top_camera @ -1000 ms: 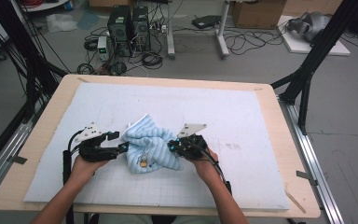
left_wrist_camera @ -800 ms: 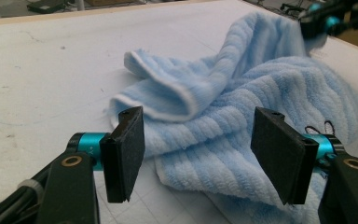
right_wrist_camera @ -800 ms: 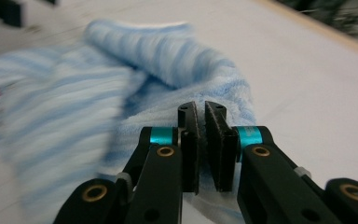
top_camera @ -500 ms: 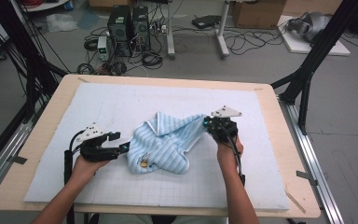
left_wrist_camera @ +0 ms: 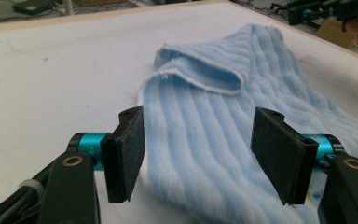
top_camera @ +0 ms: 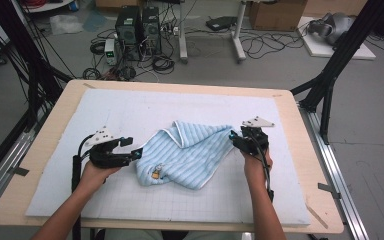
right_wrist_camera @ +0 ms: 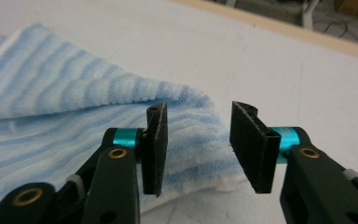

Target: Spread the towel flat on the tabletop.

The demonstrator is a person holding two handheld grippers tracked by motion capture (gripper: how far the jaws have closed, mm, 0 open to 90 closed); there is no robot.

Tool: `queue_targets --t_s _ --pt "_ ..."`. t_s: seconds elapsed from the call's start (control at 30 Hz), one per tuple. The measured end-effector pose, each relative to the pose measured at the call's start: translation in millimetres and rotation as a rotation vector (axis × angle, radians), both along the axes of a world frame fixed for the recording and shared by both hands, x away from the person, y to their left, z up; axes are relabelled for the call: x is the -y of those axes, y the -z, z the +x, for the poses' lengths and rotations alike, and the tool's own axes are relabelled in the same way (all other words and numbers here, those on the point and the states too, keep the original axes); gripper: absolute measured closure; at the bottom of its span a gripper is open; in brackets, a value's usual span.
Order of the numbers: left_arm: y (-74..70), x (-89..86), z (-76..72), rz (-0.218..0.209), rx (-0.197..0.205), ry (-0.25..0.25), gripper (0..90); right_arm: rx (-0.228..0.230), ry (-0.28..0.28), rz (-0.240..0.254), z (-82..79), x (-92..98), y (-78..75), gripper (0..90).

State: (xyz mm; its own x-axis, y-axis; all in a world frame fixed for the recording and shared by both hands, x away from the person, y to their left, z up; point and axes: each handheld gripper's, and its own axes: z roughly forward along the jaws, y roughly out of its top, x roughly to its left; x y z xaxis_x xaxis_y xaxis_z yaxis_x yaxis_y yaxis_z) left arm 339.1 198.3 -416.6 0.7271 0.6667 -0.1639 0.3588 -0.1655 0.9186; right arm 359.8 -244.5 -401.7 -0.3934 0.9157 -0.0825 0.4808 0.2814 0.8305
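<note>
Light-blue striped terry towel (top_camera: 190, 152) lies crumpled in the middle of the pale foam mat (top_camera: 130, 107) that covers the wooden table (top_camera: 307, 150), with one edge folded over at its far side and a small yellow print near its front corner.

The right gripper (top_camera: 236, 140) sits at the towel's right corner. Its jaws have just been opening, and in the right gripper view the corner of the cloth lies between the pads (right_wrist_camera: 154, 147) but they do not press on it, so the corner is released. The left gripper (top_camera: 136, 152) waits at the towel's left edge with its jaws spread wide. In the left gripper view the cloth lies between and beyond its pads (left_wrist_camera: 279, 154), and nothing is grasped.

The work seems to be to spread the towel flat. The risk from here is that the freed right corner does not stay stretched: thick terry cloth can spring back or curl under. If the left gripper closes too high, it may pinch two layers together, perhaps also the folded edge, though the depth is hard to judge from this angle. Then pulling would drag the whole bundle instead of opening it.
</note>
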Motion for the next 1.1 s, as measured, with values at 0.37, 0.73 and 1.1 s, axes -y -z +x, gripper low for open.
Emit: queue_targets --t_s 0.37,0.73,1.1 --pt "-24.6 63.5 53.5 -0.016 -0.027 0.047 37.9 0.019 -0.067 0.026 -50.6 23.4 9.2 48.1" --pt "-3.9 132.4 112.6 0.167 -0.161 0.030 40.8 0.020 -0.094 0.025 -62.4 24.5 14.4 46.8" --pt "11.4 151.0 124.0 0.292 -0.119 0.063 85.6 0.007 -0.103 0.020 -64.7 24.0 17.6 46.8"
